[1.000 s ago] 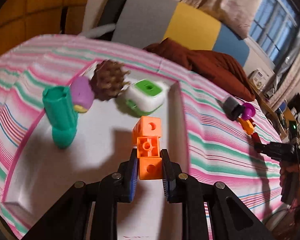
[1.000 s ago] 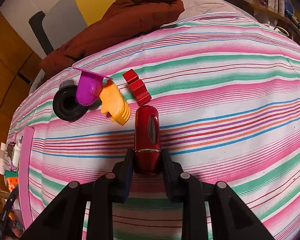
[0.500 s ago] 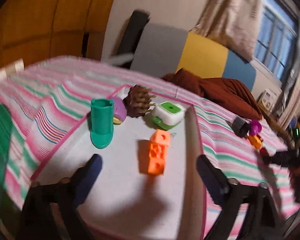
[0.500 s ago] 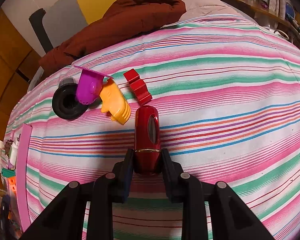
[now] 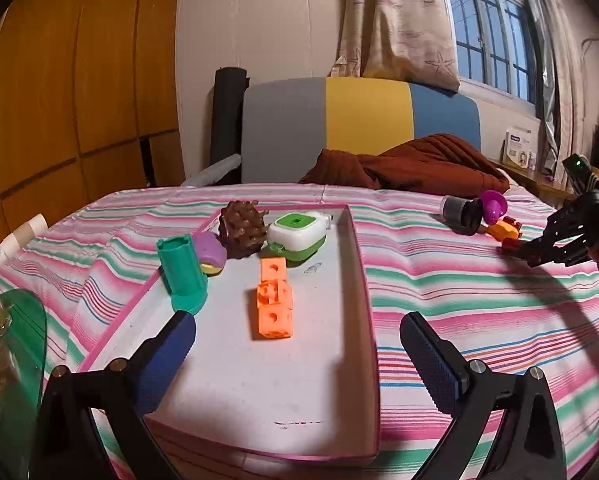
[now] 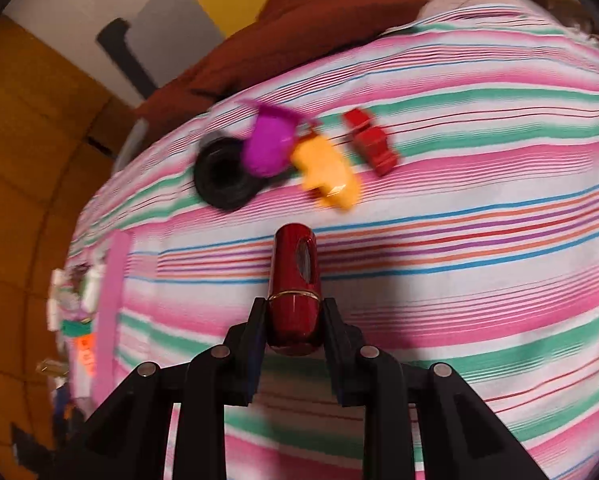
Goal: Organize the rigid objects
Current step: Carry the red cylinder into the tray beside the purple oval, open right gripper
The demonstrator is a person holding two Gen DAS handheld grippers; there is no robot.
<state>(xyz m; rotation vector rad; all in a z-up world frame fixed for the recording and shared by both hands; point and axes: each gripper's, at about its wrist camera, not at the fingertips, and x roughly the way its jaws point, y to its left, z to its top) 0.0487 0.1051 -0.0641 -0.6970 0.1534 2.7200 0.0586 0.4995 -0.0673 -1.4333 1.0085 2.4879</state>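
A pink-rimmed white tray (image 5: 355, 264) lies on the striped bedspread. In it are an orange block stack (image 5: 274, 299), a teal cylinder (image 5: 181, 274), a purple-yellow piece (image 5: 210, 257), a brown spiky ball (image 5: 243, 229) and a white-green cube (image 5: 297, 236). My left gripper (image 5: 297, 340) is open and empty, behind the orange stack. My right gripper (image 6: 293, 320) is shut on a dark red cylinder (image 6: 295, 276), lifted above the bedspread. Beyond it lie a black ring (image 6: 223, 178), a magenta cup (image 6: 269, 144), an orange piece (image 6: 327, 172) and a red block (image 6: 371, 142).
A brown blanket (image 5: 411, 164) is heaped at the back against a grey, yellow and blue headboard (image 5: 359, 124). A green glass edge (image 5: 23, 336) stands at the left. The tray's pink rim shows at the left in the right wrist view (image 6: 109, 308).
My left gripper let go of the orange block stack, opened wide and drew back. My right gripper lifted the dark red cylinder off the bedspread and shifted.
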